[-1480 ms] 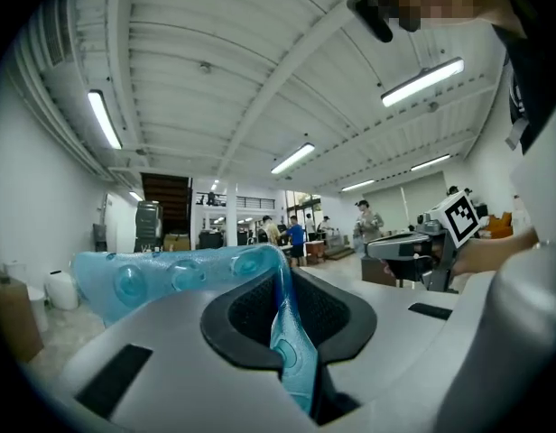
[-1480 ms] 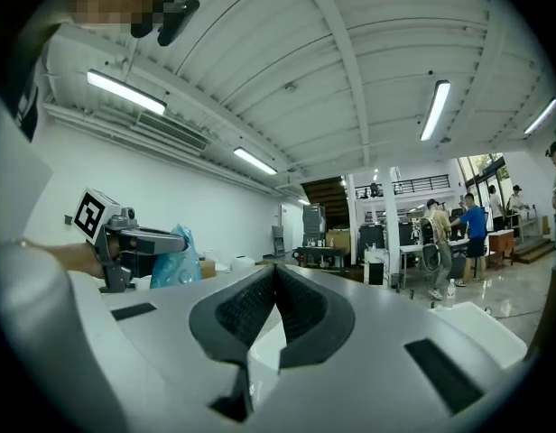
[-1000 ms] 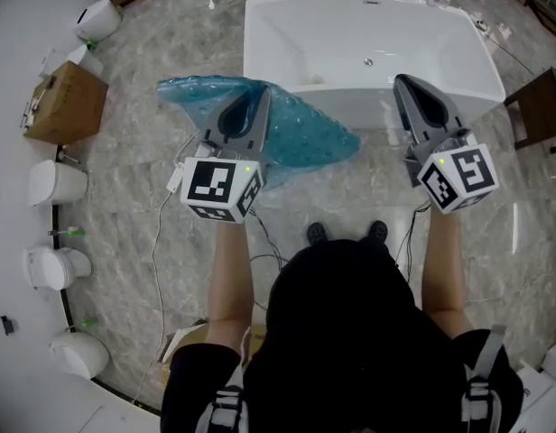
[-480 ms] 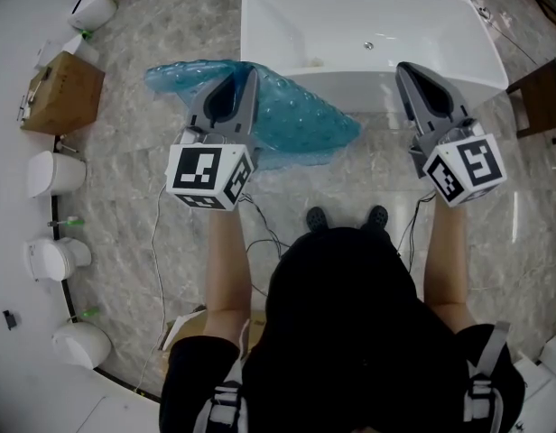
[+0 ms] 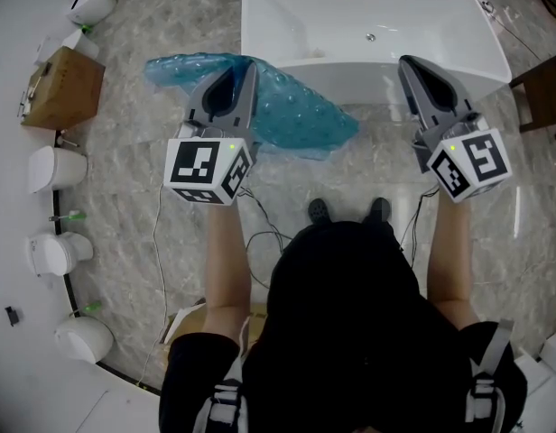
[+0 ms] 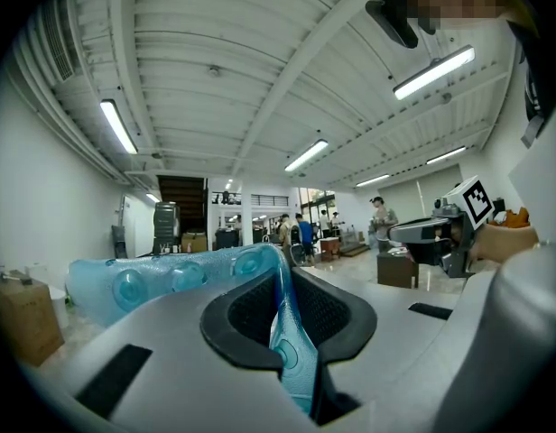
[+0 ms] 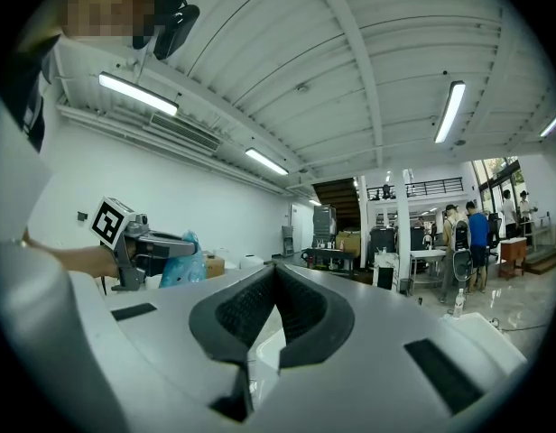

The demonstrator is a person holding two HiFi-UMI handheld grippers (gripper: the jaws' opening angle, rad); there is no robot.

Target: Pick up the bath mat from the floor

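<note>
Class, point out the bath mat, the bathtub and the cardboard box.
bath mat (image 5: 301, 115), head view, bubbled blue middle.
bathtub (image 5: 373, 84), head view, white front wall.
cardboard box (image 5: 66, 88), head view, brown top face.

Looks like you're in a big bathroom-fixture showroom hall: freestanding bathtub (image 5: 368, 34) on a marble floor (image 5: 143, 269), toilets (image 5: 57, 171) lined along the wall (image 5: 5, 106), strip lights (image 6: 436, 72) overhead.
</note>
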